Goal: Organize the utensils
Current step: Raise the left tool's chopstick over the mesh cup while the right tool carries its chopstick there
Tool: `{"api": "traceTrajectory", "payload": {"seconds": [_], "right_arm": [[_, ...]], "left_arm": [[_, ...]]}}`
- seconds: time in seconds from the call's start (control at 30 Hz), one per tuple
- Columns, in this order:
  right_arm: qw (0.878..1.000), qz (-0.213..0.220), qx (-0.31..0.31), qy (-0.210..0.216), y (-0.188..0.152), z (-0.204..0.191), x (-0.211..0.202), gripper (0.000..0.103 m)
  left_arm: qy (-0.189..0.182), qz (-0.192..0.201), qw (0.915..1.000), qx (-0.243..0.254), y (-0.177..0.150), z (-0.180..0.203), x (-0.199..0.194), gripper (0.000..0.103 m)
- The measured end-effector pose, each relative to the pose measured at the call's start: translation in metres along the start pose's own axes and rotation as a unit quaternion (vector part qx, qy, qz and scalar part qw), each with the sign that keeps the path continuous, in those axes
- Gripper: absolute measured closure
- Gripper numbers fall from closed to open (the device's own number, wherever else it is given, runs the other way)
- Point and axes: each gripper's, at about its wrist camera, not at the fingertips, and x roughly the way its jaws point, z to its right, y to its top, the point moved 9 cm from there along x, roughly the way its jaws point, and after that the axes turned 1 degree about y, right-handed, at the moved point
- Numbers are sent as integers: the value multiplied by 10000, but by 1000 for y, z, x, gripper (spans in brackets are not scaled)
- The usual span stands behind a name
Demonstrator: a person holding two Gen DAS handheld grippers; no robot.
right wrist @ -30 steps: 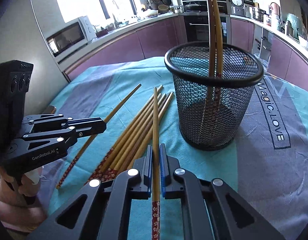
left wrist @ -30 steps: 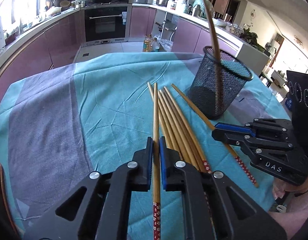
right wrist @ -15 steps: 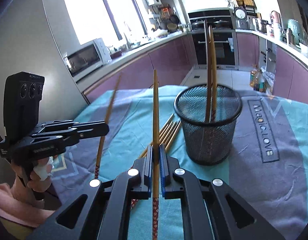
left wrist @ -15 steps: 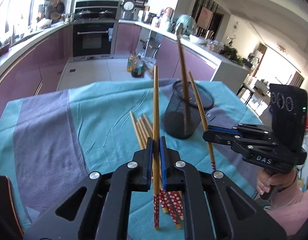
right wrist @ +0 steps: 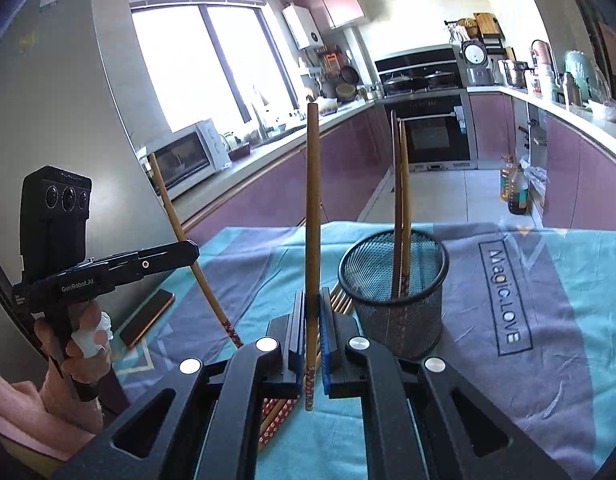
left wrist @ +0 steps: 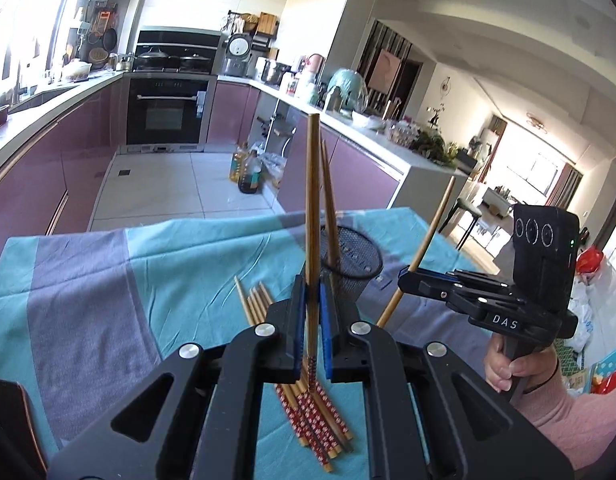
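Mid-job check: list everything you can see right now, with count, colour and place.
Mesh cup: one, black, upright on the tablecloth.
Chopsticks in cup: two, brown, leaning on its rim.
Loose chopsticks: several, brown with red patterned ends, bundled on the cloth beside the cup.
Held chopsticks: two, one clamped in each gripper, lifted off the table.
Tablecloth: one, teal and grey.
Phone: one, dark, at the cloth's edge.
Left gripper: black, blue-padded fingers, shut.
Right gripper: same, shut.

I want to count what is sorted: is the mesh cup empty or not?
Not empty. Two chopsticks stand upright inside the mesh cup, their tops well above its rim.
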Motion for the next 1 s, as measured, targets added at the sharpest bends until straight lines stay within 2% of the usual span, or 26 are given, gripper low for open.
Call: {"api": "traceTrajectory", "payload": {"seconds": [0.4,0.6,0.77,1.0], "right_arm": [[9972,615,-345,-259,61,5,-35,97],[9937,881,-500,-478,90,12,-42,97],[9931,783,-554,-673,95,20,-30,98],[9950,114,-531,-838,75,38,7,97]], "left_arm": [[-318,545,9977,238,63,40,3,96],[-275,762,9959,396,96,55,8,96],[-138,600,9968,508,102,63,29,96],[42,3,9978,661,76,62,72,96]]}}
